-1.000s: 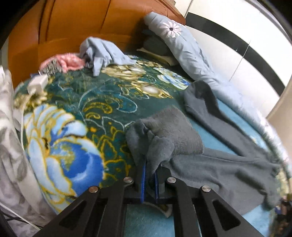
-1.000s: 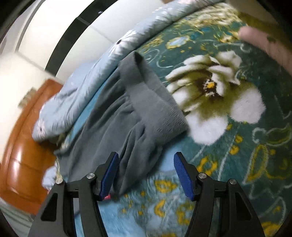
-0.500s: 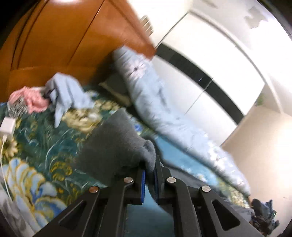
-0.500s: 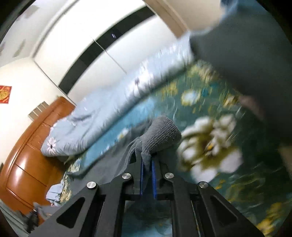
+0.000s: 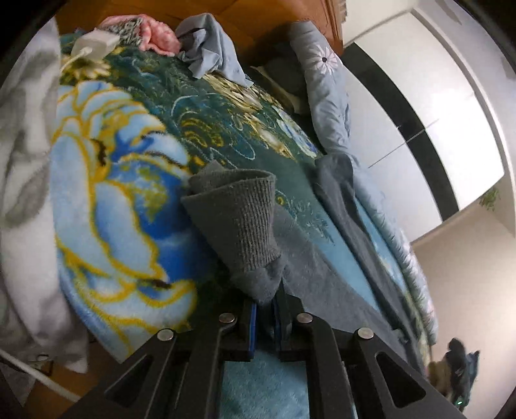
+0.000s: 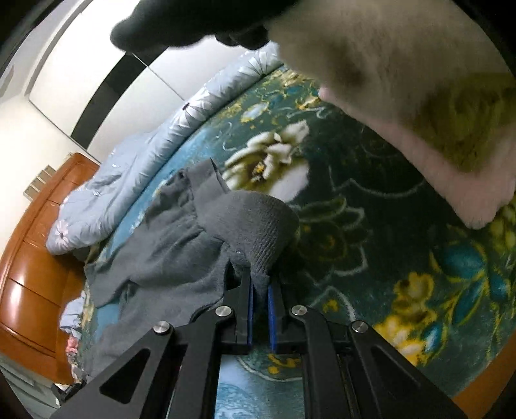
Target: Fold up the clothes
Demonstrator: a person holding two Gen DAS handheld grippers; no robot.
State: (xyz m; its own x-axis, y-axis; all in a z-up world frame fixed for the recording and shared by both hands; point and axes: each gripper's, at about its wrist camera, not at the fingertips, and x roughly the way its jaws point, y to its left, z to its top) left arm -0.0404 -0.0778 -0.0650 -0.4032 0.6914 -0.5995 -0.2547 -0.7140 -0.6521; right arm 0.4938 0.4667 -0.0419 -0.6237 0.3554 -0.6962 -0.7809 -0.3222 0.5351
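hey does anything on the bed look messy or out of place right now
Somewhat. Near the wooden headboard, a light blue garment and a pink one lie crumpled and unfolded, with a white charger and its cable loose on the floral blanket. The grey garment is bunched, its cuffs pinched in both grippers.

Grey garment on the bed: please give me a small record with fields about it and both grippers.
garment: grey garment, knit, partly spread on the floral blanket
left gripper: jaws opening, ribbed cuff between the pads
right gripper: shut on another ribbed end
fold: not finished
other clothes: light blue cloth and pink cloth near the wooden headboard
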